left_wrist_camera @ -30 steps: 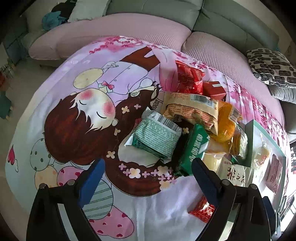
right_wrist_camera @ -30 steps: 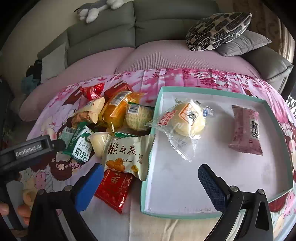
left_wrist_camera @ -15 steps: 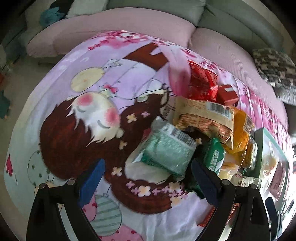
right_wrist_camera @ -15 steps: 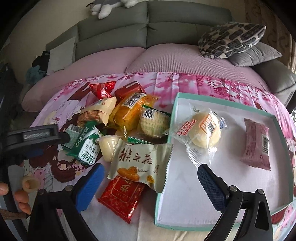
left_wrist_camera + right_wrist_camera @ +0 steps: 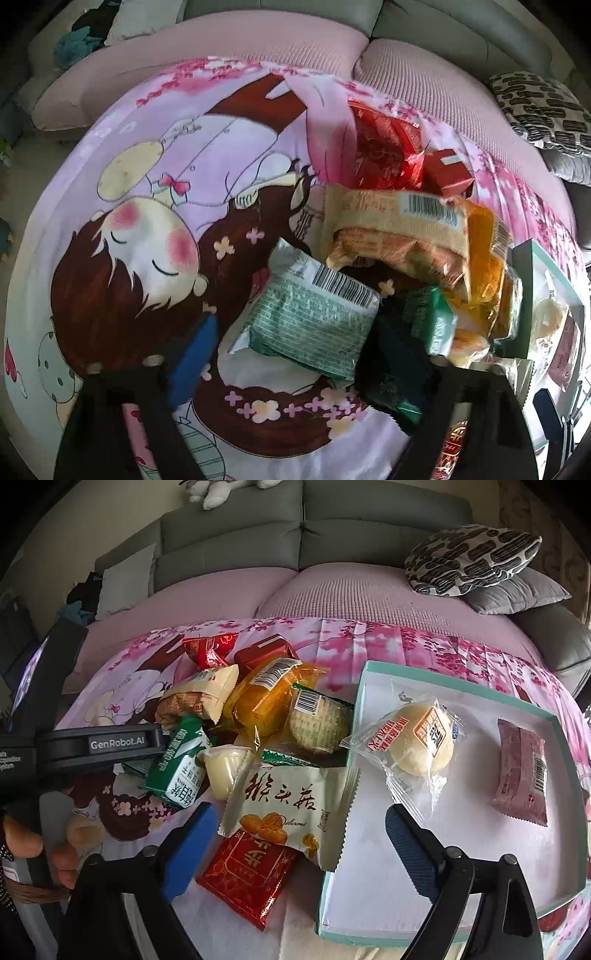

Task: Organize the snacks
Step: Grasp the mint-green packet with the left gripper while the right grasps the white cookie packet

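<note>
Between my left fingers: pale green packet (image 5: 314, 325), crinkled foil, white barcode strip on its upper edge, lying flat on the cartoon-print cloth (image 5: 155, 155).
Left gripper (image 5: 295, 354): jaws closing around that packet; pads not yet pressing it.
Beyond my left fingertips: tan wrapper (image 5: 399, 229), then red foil packets (image 5: 384, 147).
Right gripper (image 5: 299, 849): jaws closing, nothing gripped; hanging above the white mushroom-biscuit packet (image 5: 291, 808) with orange cookies printed on it.
Under that packet, nearer me: red packet (image 5: 251, 867) with gold pattern.
Right of my right fingers: teal-rimmed tray (image 5: 461, 690) holding a clear-wrapped bun (image 5: 424, 738) and a pink bar (image 5: 521, 771).
</note>
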The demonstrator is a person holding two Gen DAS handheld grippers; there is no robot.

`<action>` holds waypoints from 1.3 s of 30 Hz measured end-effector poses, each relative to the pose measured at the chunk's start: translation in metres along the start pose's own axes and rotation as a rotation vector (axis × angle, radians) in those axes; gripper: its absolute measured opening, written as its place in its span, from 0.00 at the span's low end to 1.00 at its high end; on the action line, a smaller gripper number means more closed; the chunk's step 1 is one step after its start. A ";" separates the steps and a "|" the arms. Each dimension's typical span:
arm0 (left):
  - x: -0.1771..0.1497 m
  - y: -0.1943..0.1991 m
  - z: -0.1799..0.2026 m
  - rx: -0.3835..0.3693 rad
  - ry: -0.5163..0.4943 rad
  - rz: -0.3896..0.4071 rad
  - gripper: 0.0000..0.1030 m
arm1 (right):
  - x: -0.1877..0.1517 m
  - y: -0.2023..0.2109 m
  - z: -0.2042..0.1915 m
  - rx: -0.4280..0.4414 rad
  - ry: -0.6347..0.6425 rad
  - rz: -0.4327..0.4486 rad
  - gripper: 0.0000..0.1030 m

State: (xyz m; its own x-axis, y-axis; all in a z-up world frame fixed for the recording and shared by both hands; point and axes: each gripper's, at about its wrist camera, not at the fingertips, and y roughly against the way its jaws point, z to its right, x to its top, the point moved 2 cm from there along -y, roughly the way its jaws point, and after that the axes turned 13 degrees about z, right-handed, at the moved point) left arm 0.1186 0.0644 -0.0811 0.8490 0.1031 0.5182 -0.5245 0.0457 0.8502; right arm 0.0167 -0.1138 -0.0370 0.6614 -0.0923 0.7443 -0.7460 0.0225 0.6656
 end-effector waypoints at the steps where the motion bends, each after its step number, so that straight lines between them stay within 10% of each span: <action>1: -0.003 -0.004 -0.001 0.005 0.003 -0.020 0.74 | 0.000 -0.001 -0.002 0.005 0.006 -0.003 0.89; 12: -0.001 0.000 -0.029 0.055 0.113 -0.021 0.58 | -0.004 -0.009 -0.020 0.043 0.062 -0.020 0.82; 39: -0.004 0.001 -0.032 0.062 0.127 -0.048 0.58 | -0.003 -0.028 -0.025 0.047 0.064 -0.042 0.74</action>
State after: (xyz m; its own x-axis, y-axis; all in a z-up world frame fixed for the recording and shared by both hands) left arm 0.1127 0.0961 -0.0851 0.8560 0.2271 0.4644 -0.4753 -0.0077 0.8798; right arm 0.0375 -0.0889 -0.0561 0.6946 -0.0283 0.7188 -0.7194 -0.0271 0.6941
